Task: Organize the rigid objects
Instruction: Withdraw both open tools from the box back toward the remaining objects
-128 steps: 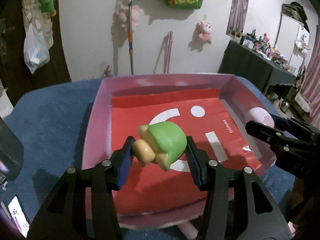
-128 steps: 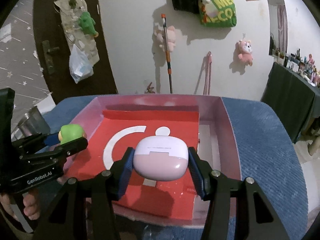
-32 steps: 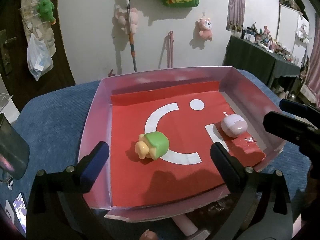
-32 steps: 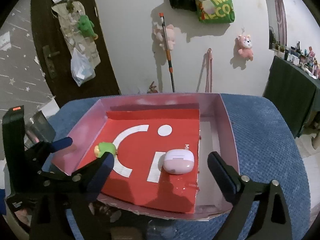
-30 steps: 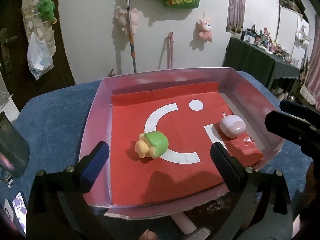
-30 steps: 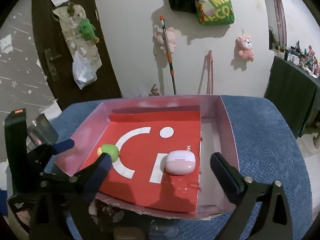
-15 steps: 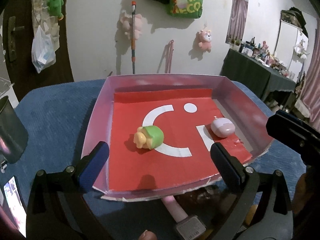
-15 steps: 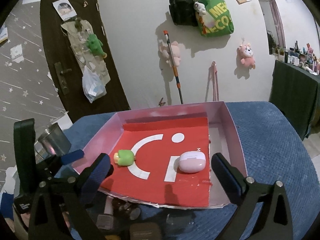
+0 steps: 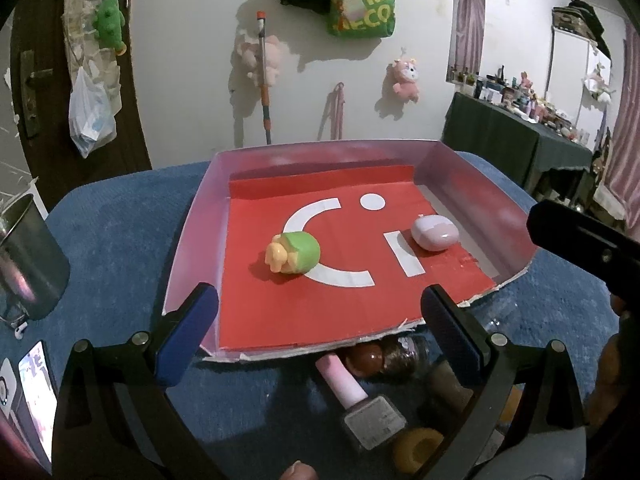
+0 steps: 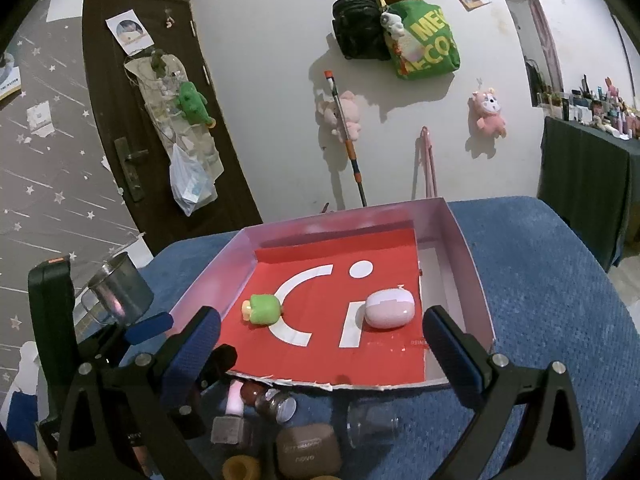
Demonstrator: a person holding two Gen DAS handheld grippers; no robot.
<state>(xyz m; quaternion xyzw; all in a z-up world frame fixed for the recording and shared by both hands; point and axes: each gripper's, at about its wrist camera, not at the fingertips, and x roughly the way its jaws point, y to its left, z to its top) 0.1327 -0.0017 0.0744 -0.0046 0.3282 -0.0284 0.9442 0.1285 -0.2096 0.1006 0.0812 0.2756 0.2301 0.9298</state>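
Sideways in the tray (image 9: 192, 216) lies the toy (image 9: 294, 252), yellow end toward the left wall; both my claws (image 9: 320, 320) (image 10: 320, 336) gape empty, floor bare around it.

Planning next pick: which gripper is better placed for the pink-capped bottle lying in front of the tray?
Left, probably. The pink-capped bottle lies centred between the open left gripper, near its fingers. In the right wrist view it sits off to the right gripper's left side.

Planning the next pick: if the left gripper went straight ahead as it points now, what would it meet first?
Probably the near torn edge of the tray, then the green toy lying inside. The left gripper is open; depth is uncertain.
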